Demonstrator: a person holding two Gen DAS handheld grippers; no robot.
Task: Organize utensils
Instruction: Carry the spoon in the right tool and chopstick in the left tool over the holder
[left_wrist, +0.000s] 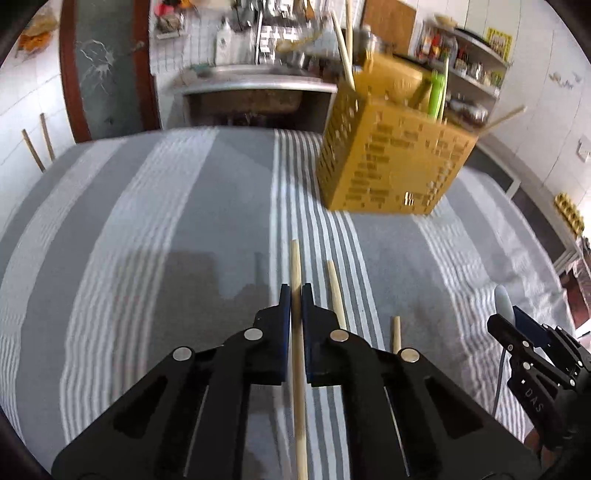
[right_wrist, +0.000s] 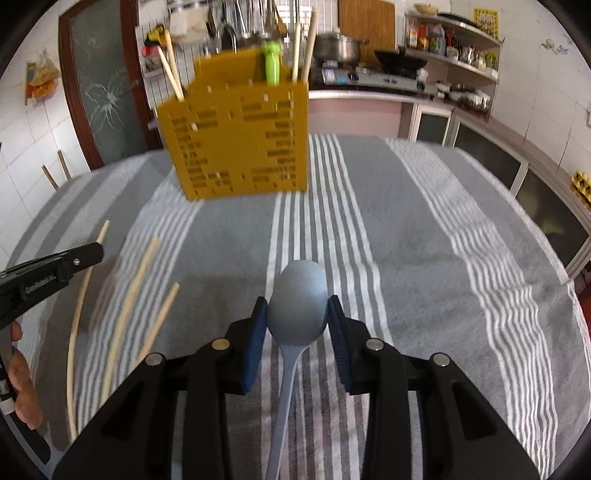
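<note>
My left gripper is shut on a pale wooden chopstick, which runs forward between the blue pads above the striped cloth. Two more chopsticks lie on the cloth just to its right. My right gripper is shut on the bowl of a blue-grey spoon, whose handle trails back underneath. A yellow perforated utensil holder stands at the far side with chopsticks and a green utensil in it. In the right wrist view the left gripper shows at the left edge with its chopstick.
A grey and white striped cloth covers the table. Behind it are a sink counter, a stove with a pot, shelves of jars and a dark-framed door. A hand shows at the left edge.
</note>
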